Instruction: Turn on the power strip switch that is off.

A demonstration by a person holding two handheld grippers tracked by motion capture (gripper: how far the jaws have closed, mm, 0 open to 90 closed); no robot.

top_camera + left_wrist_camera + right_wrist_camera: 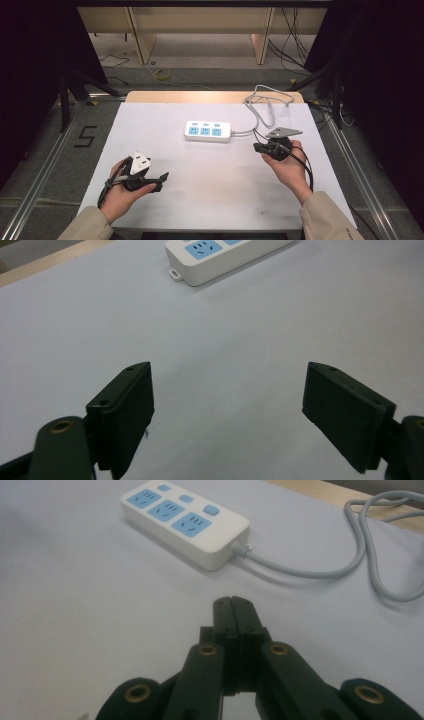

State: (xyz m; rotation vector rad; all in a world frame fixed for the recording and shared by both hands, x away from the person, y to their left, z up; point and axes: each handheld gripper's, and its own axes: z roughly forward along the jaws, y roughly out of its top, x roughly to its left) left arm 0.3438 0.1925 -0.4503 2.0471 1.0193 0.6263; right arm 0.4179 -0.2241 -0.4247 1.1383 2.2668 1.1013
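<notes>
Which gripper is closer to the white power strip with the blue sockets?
Right. The right gripper, jaws shut, sits just beside the power strip at its cord end. The left gripper, jaws open, is farther back toward the person, off the strip's other end.

Soft, even overhead light, faint shadows, dark surroundings; close-up views seem slightly blurred.

White power strip [208, 131] with three light-blue socket faces and light-blue buttons, pale grey cord [260, 107]; matte white table cover [210, 175] over a light wood edge; both grippers black, left gripper [159, 182] topped white, right gripper [257, 147] bearing a grey plate.
</notes>
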